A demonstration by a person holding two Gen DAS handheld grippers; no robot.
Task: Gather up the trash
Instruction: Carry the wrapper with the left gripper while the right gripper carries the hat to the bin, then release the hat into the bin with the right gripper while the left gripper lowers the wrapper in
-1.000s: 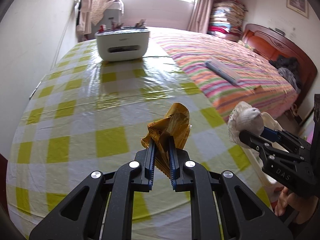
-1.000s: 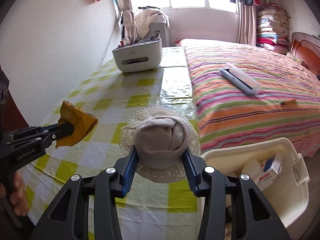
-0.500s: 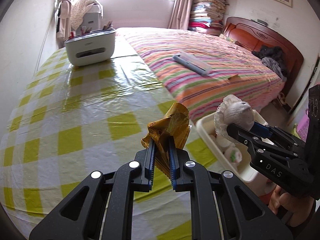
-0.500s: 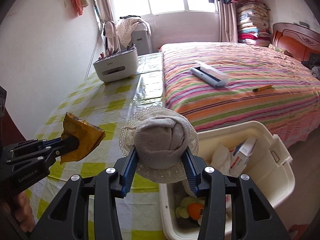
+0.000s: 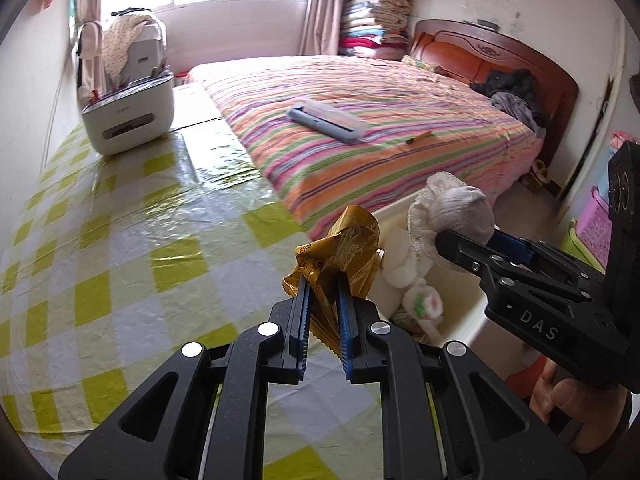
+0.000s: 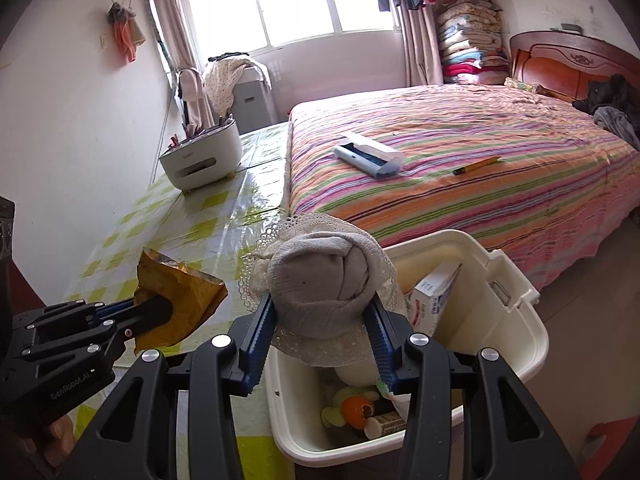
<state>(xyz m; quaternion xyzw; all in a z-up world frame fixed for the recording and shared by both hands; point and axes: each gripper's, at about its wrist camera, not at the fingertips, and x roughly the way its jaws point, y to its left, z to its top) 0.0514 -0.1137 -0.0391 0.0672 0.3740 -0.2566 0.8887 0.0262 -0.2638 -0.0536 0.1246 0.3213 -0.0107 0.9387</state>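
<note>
left gripper [image 5: 323, 292] is clamping a crumpled gold wrapper [image 5: 344, 244], holding it up over the edge of the yellow checked table [image 5: 120, 240]. right gripper [image 6: 322, 320] is squeezing a balled-up grey sock [image 6: 320, 276] with lace trim, holding it over the open cream bin [image 6: 516, 320] beside the table. bin is already holding a small box [image 6: 434, 292], an orange plush toy and other scraps.

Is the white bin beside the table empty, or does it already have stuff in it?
Not empty. The white bin has no lid on, and inside lie a small carton, an orange-and-green soft toy and other pieces.
</note>
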